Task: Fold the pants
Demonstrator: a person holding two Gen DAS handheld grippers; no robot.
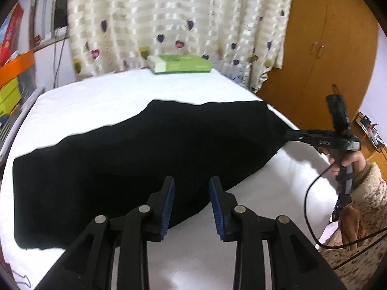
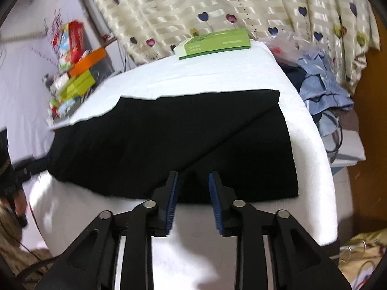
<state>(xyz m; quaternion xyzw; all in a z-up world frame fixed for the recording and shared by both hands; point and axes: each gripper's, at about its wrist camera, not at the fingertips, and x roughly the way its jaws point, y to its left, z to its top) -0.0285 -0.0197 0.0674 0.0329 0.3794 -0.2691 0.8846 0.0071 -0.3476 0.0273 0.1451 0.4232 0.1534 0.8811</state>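
Black pants (image 1: 145, 152) lie spread flat across the white-covered table (image 1: 96, 101). My left gripper (image 1: 192, 180) hovers over their near edge, open, with its blue pads apart and pressing on nothing. In the same view my right gripper (image 1: 290, 134), held by a hand (image 1: 348, 162), reaches the pants' right end from the side. In the right wrist view the pants (image 2: 193, 133) show a diagonal fold line. There my right gripper (image 2: 193, 174) stands open just above their near edge, with nothing pinched between its pads.
A green box (image 1: 180, 64) (image 2: 212, 43) lies at the table's far edge by the heart-print curtain (image 1: 169, 12). Blue clothes (image 2: 321, 89) are piled off the right side. Coloured boxes (image 2: 77, 72) are stacked at the left. A wooden wardrobe (image 1: 326, 48) stands behind.
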